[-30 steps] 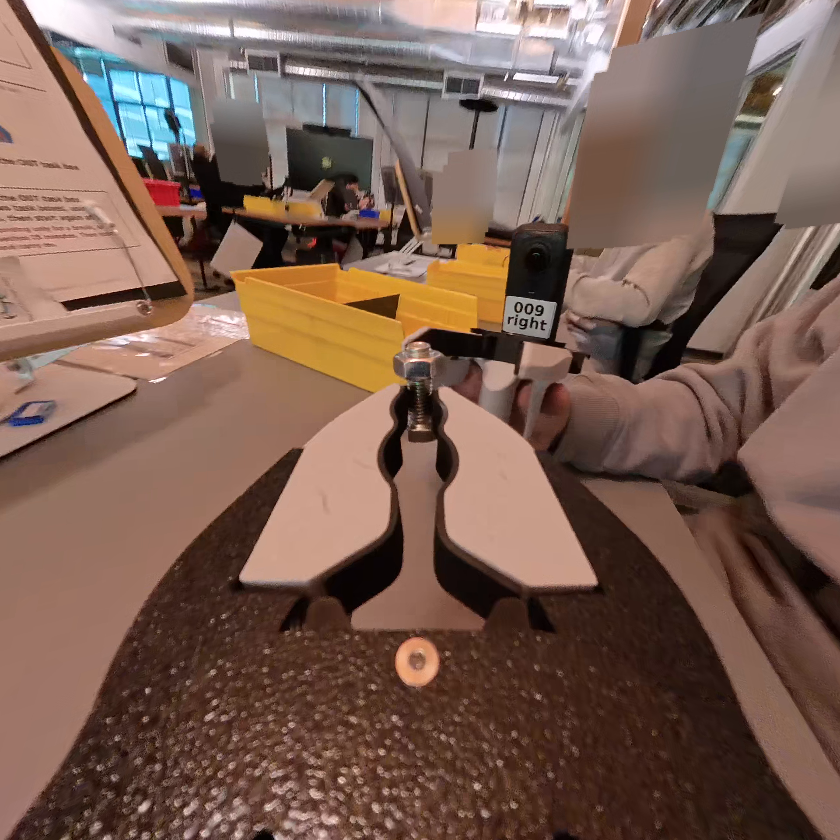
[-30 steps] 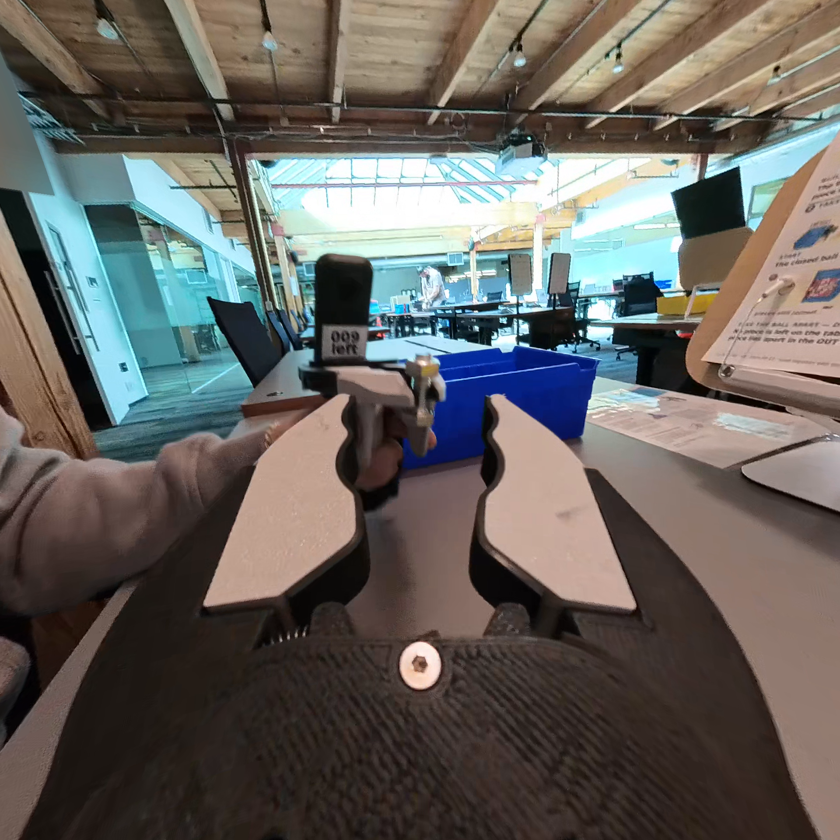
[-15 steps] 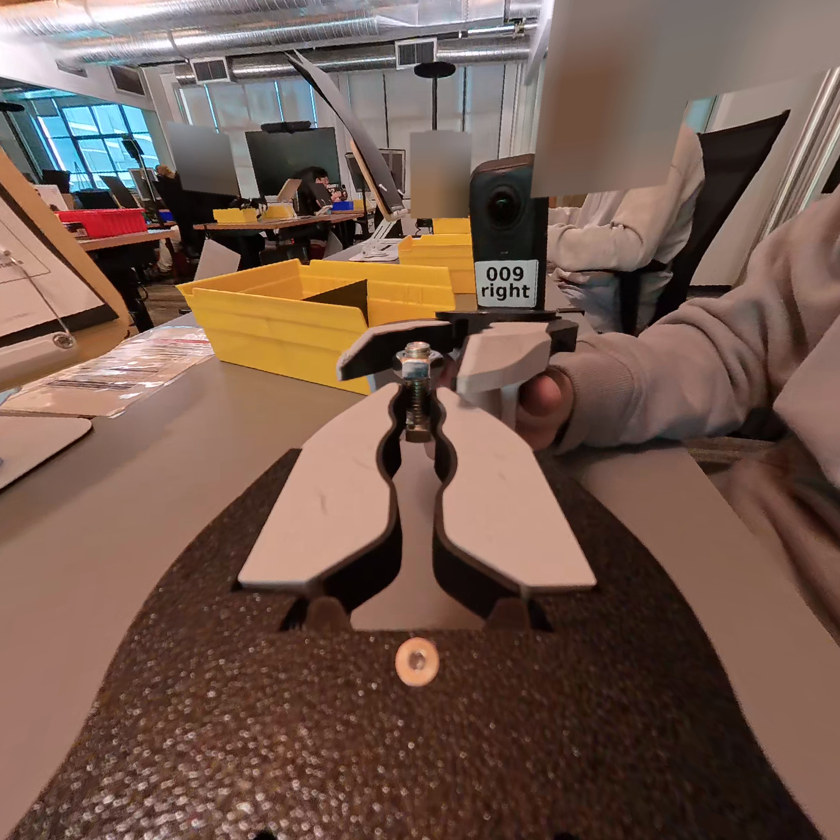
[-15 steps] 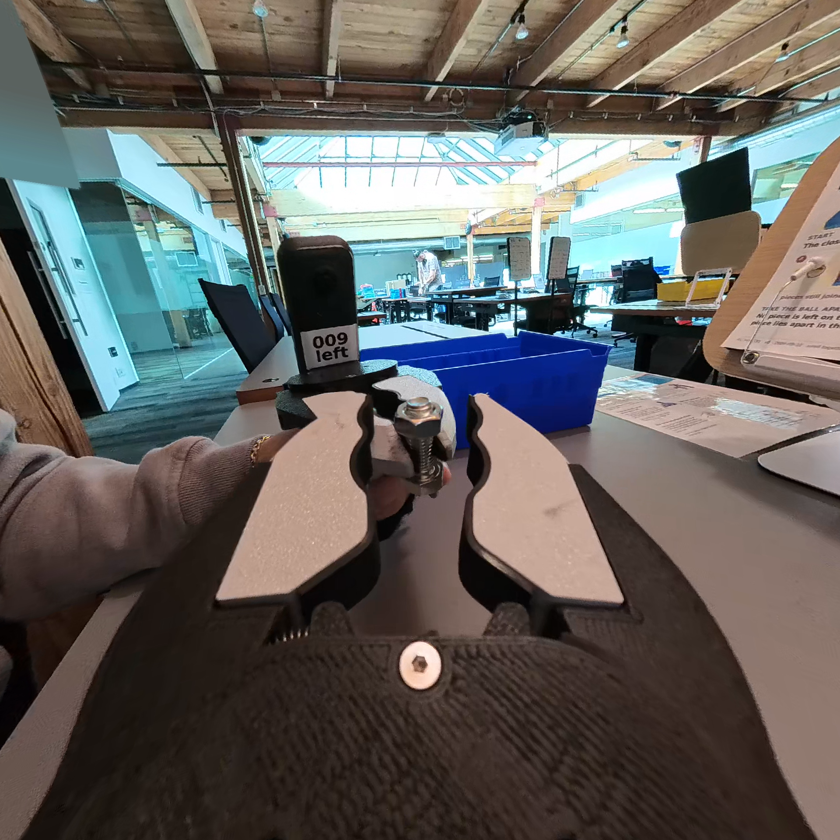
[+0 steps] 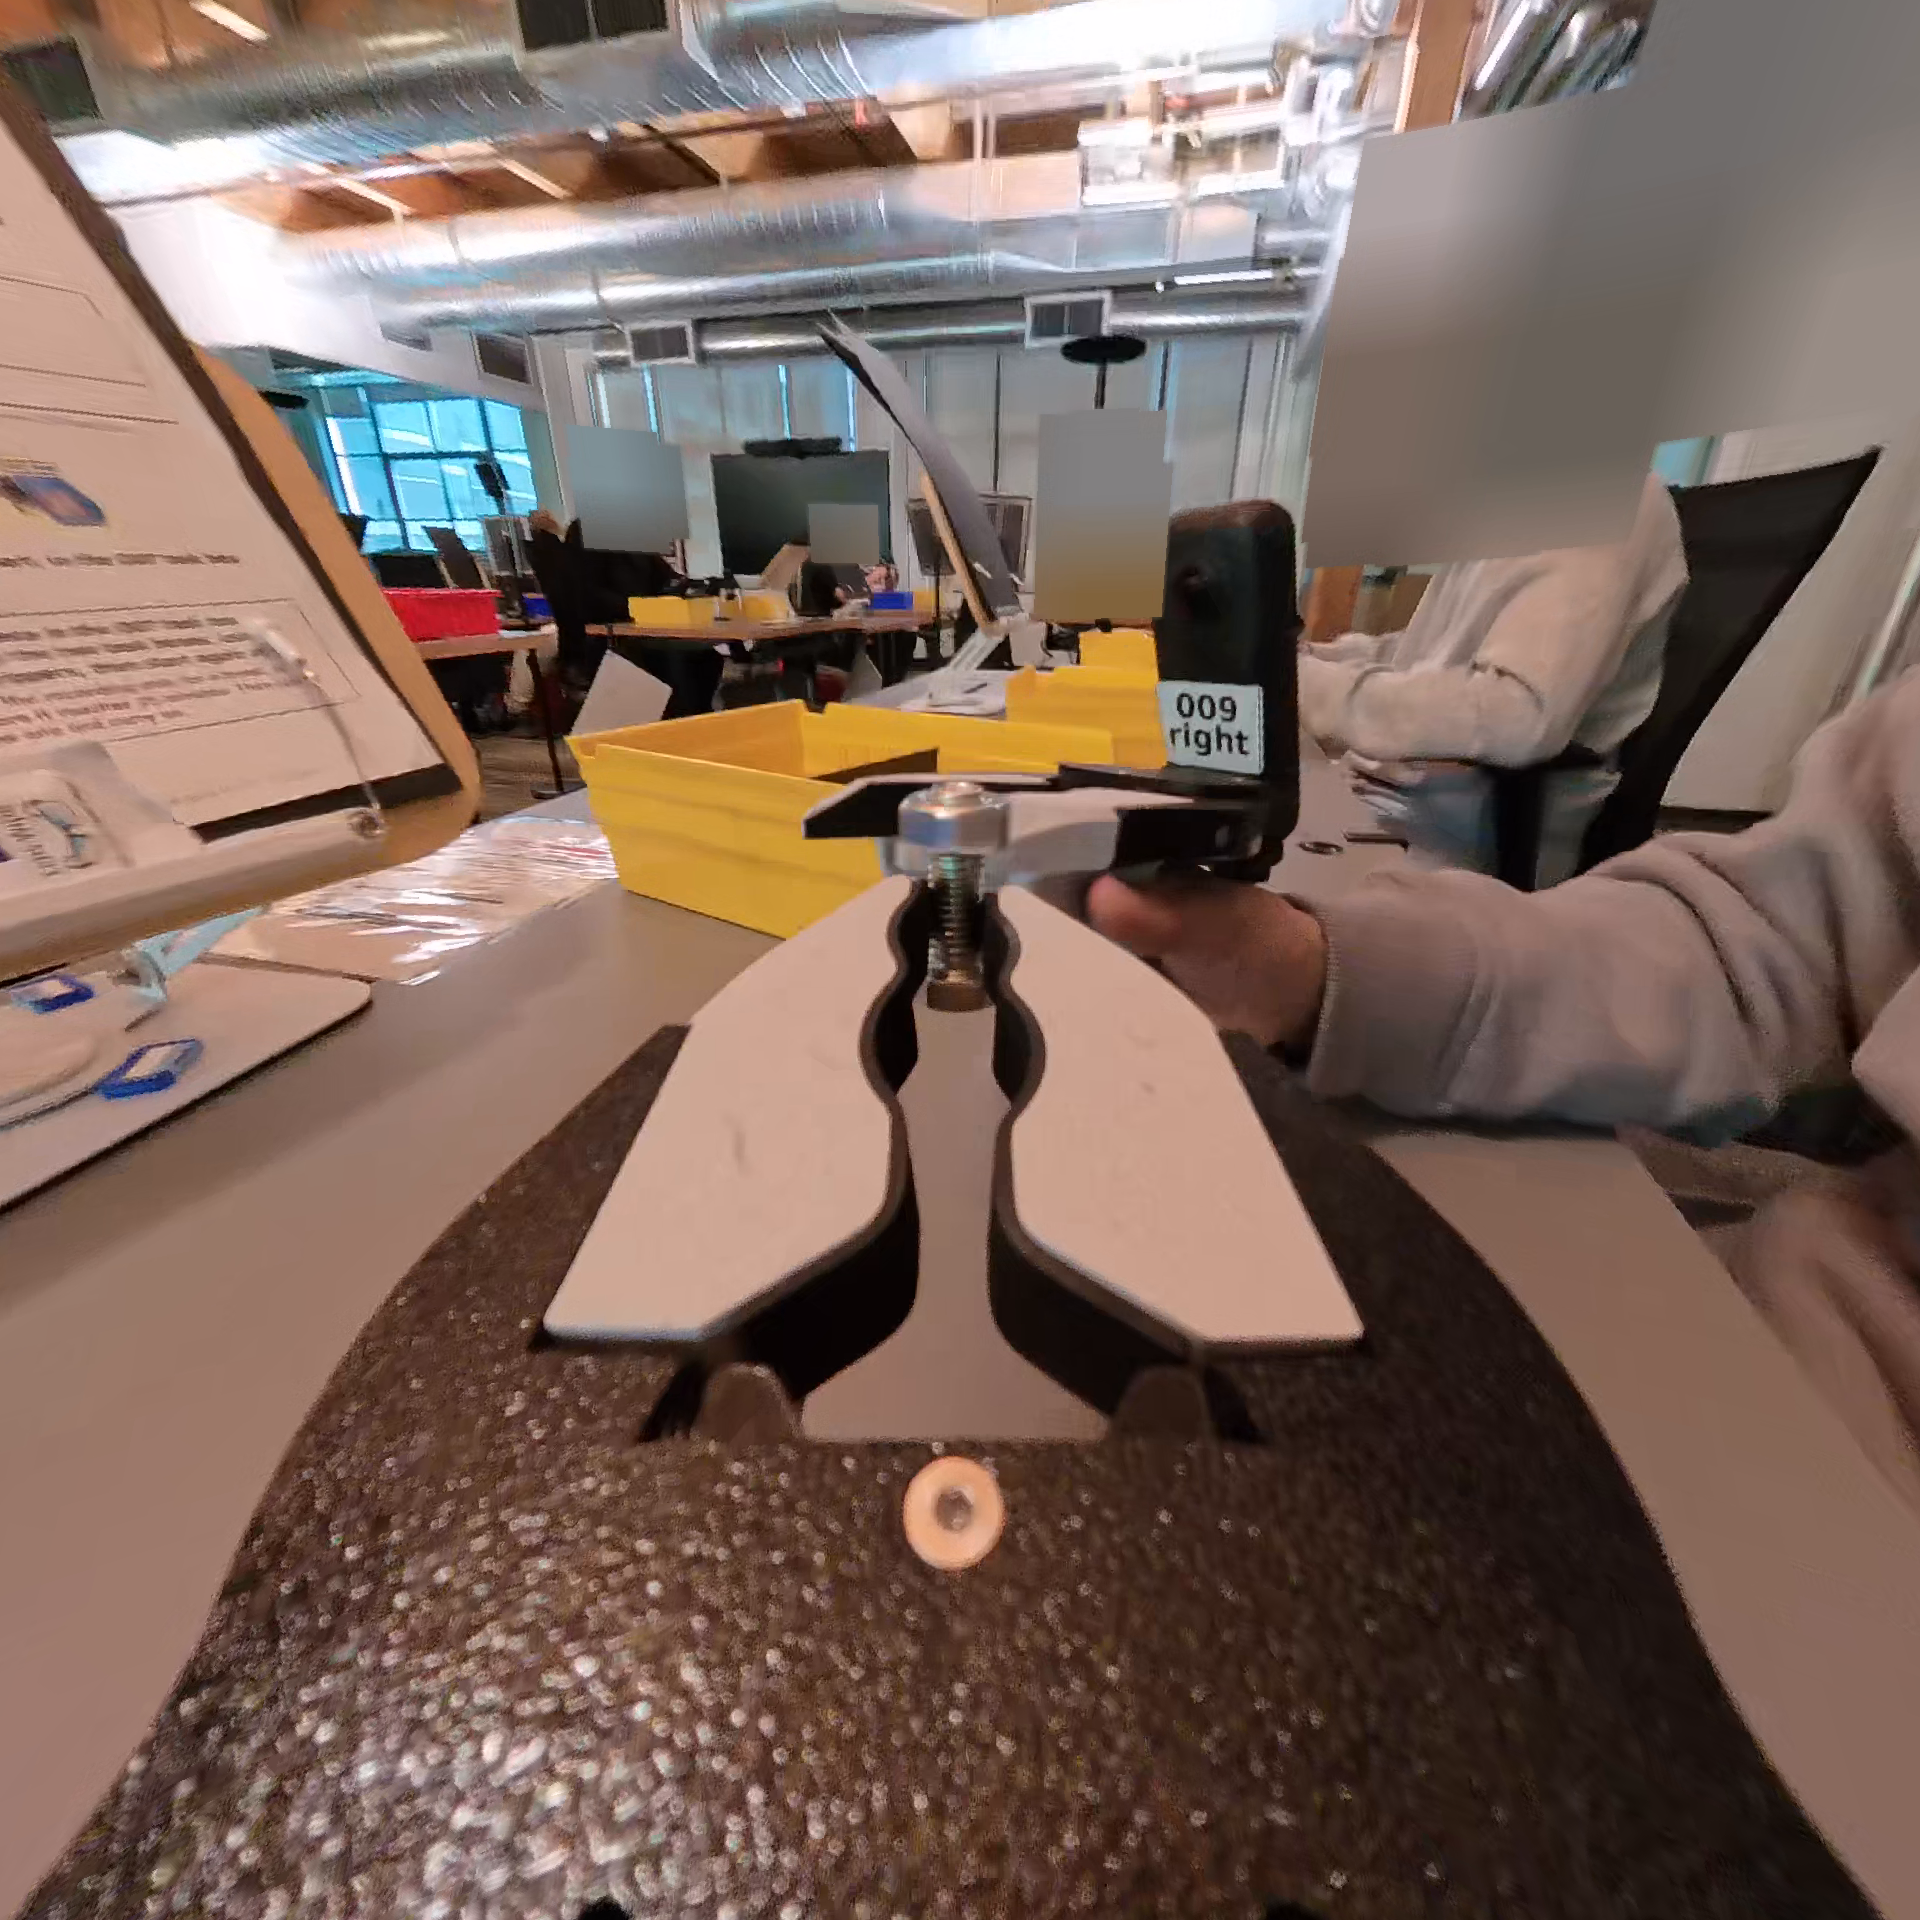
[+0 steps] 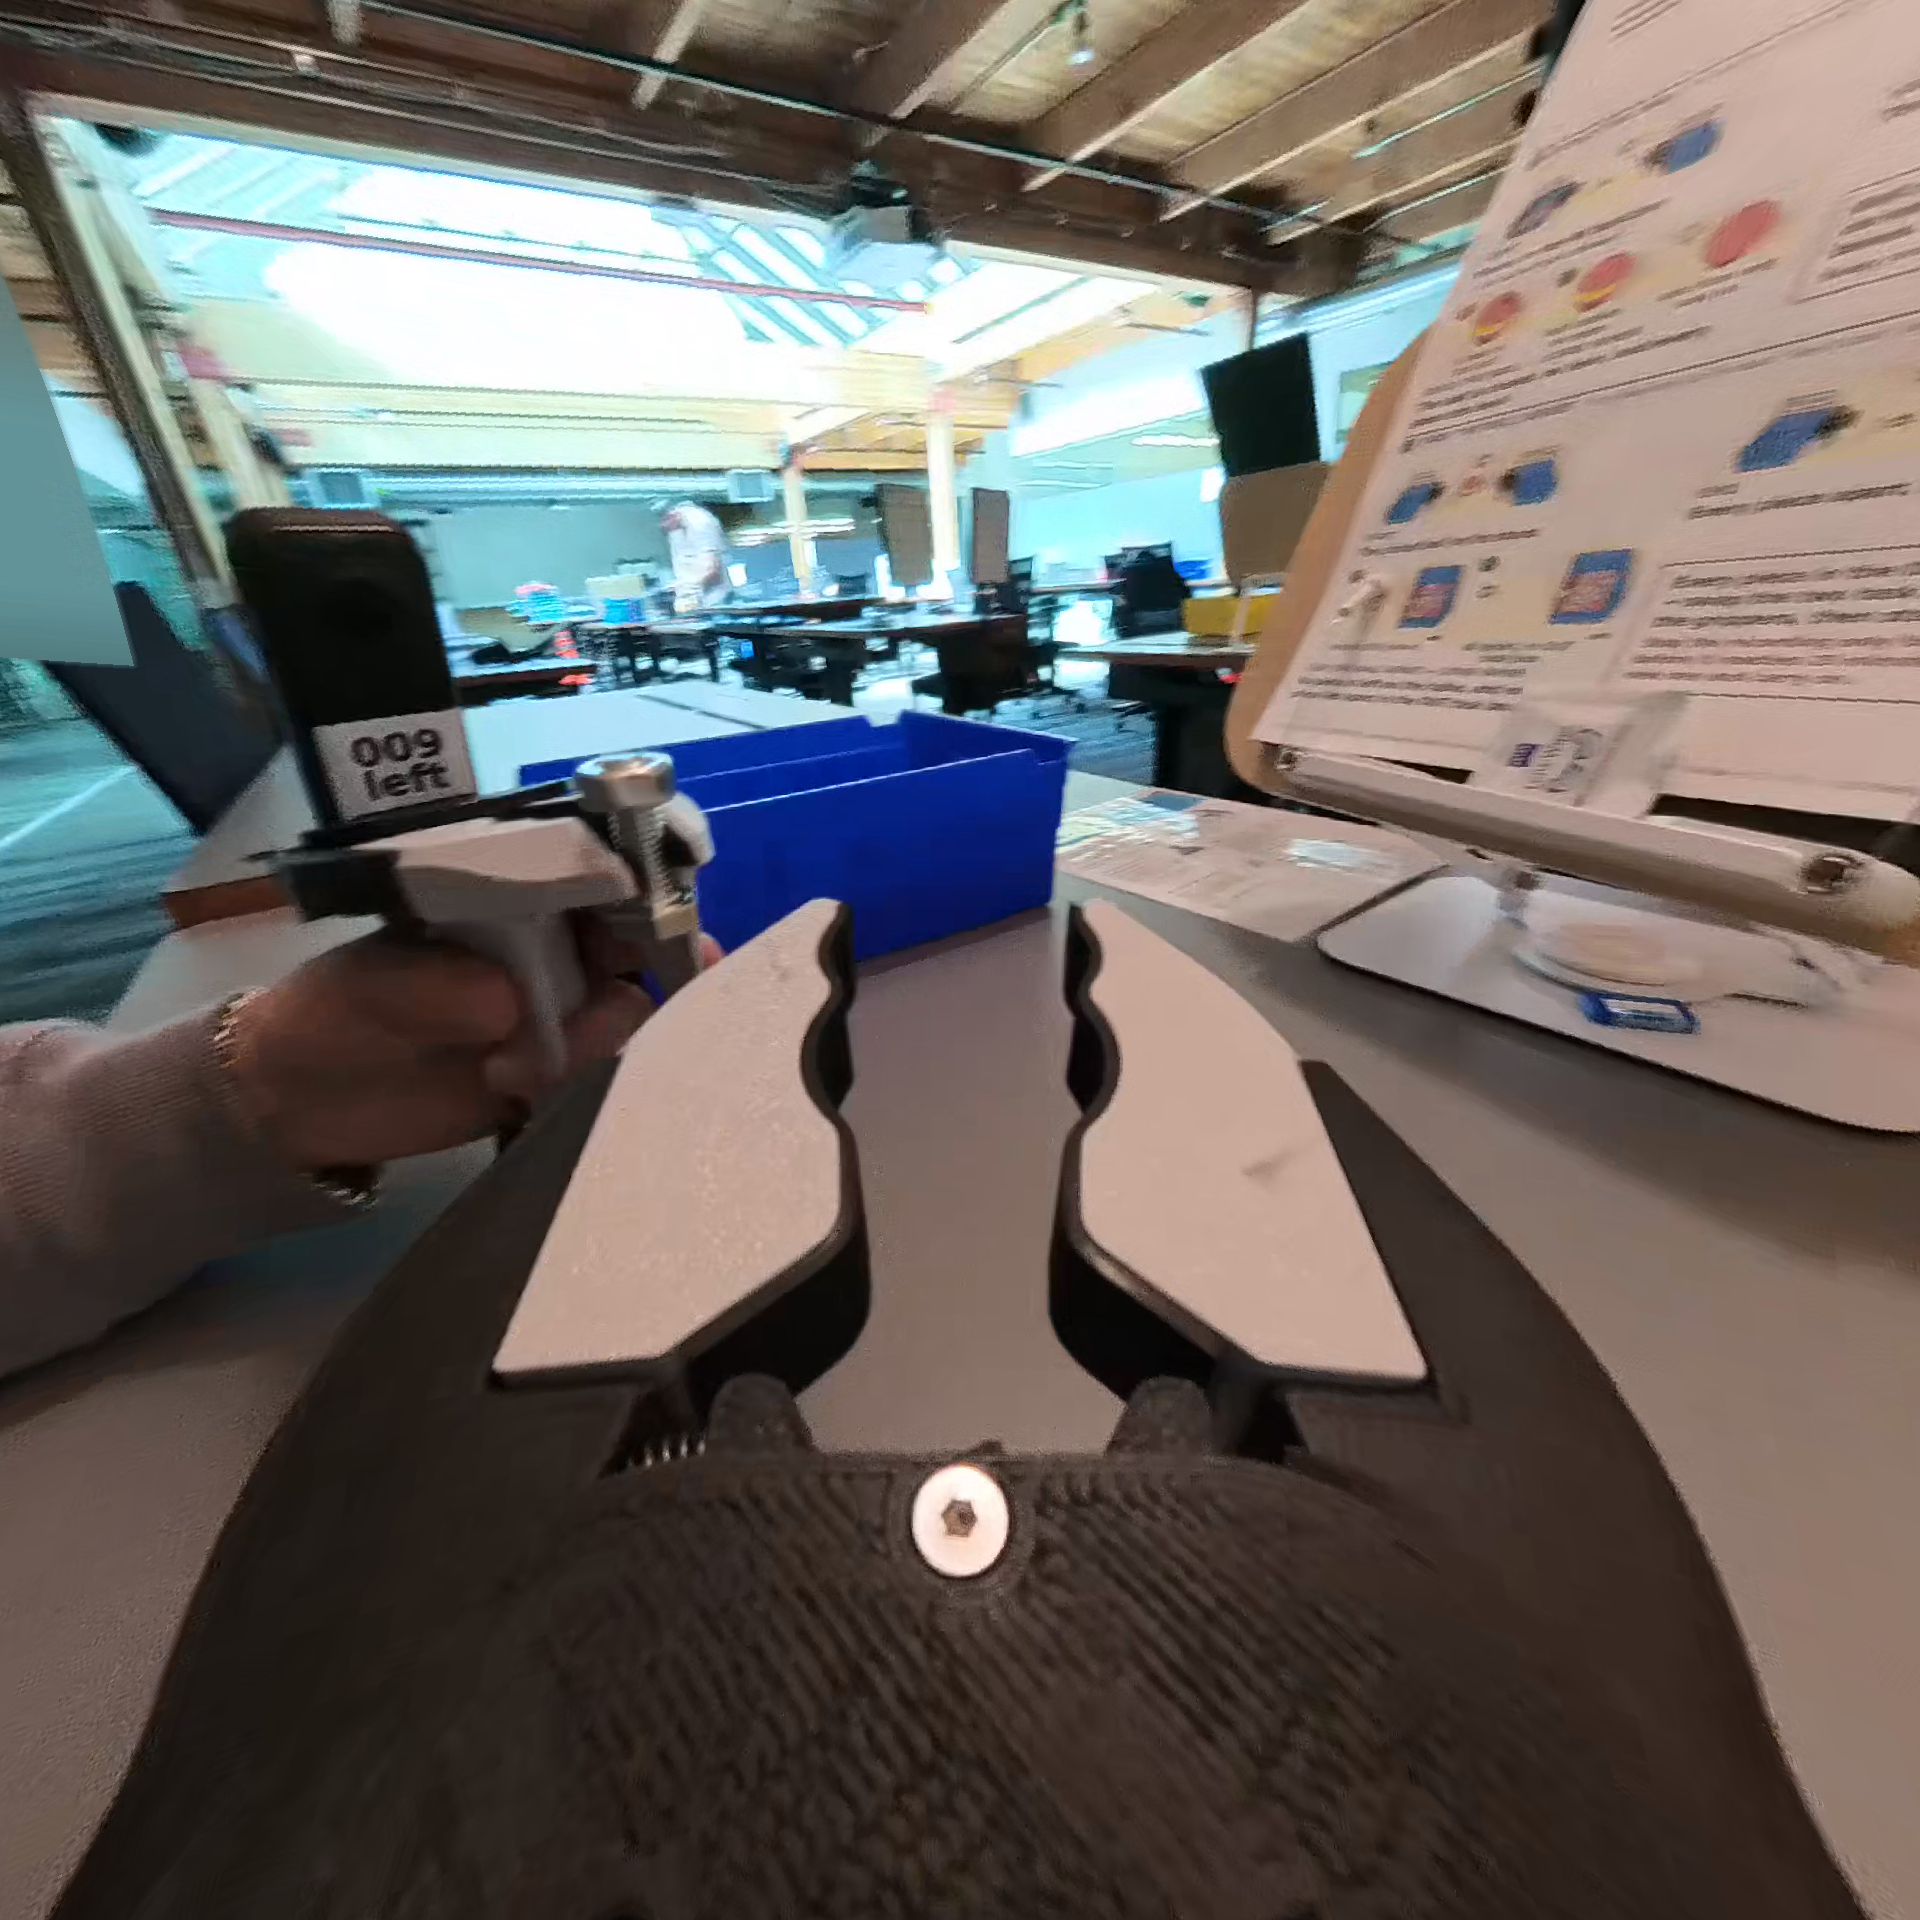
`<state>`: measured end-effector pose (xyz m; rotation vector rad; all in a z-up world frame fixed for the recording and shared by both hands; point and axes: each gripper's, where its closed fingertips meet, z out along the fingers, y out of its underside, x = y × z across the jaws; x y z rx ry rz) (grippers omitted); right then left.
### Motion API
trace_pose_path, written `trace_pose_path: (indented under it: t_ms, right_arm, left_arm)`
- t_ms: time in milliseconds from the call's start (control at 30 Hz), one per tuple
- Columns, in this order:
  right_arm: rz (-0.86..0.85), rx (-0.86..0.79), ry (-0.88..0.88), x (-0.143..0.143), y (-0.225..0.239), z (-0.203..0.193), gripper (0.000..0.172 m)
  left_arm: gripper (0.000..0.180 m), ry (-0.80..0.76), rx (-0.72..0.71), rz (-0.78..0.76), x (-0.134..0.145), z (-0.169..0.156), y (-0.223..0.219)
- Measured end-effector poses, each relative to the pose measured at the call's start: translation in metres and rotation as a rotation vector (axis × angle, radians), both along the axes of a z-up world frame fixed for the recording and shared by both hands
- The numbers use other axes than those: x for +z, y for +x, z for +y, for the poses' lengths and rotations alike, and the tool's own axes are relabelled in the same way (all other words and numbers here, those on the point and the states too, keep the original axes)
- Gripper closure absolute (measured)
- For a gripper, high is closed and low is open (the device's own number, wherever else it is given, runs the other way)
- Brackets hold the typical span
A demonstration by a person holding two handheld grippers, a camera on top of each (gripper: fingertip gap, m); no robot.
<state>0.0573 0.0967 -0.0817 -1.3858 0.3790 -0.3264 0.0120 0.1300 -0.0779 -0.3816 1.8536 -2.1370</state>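
My left gripper (image 5: 951,906) is shut on the threaded shaft of a silver bolt (image 5: 954,935) and holds it upright above the grey table (image 5: 312,1164). A hex nut (image 5: 953,826) sits at the bolt's top, above my fingers. My right gripper (image 6: 961,925) is open and nothing lies between its fingers. In the right wrist view the bolt (image 6: 636,842) stands in the left gripper (image 6: 649,873), just left of my right fingertips. In the left wrist view the right gripper (image 5: 1039,821) lies level with the nut, close behind it.
A yellow bin (image 5: 727,821) stands behind the bolt in the left wrist view. A blue bin (image 6: 894,831) stands ahead in the right wrist view. A document stand (image 6: 1662,520) with printed sheets is beside both grippers. A seated person (image 5: 1507,665) is at the far right.
The right jaws narrowed with the nut between the fingertips but did not press on it. The right gripper then swung right, so the bolt now stands left of its fingers. The left grasp is unchanged.
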Motion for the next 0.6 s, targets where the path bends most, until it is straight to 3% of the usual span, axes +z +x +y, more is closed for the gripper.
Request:
trace_pose_path:
  t_ms: [200, 433, 567, 600]
  right_arm:
    - [-0.055, 0.185, 0.083, 0.019, -0.037, 0.019, 0.130]
    - [-0.074, 0.179, 0.048, 0.013, -0.040, 0.024, 0.134]
    - [-0.008, 0.159, 0.063, 0.012, -0.028, 0.017, 0.126]
    - [0.034, 0.108, 0.063, 0.009, -0.018, 0.012, 0.137]
  left_arm:
    - [0.172, 0.063, 0.029, -0.006, -0.007, -0.011, 0.001]
    - [0.172, 0.125, 0.034, -0.034, -0.013, -0.030, -0.003]
    - [0.172, 0.075, 0.080, -0.014, -0.008, -0.018, 0.004]
    - [0.172, 0.050, 0.081, -0.014, -0.006, -0.013, 0.005]
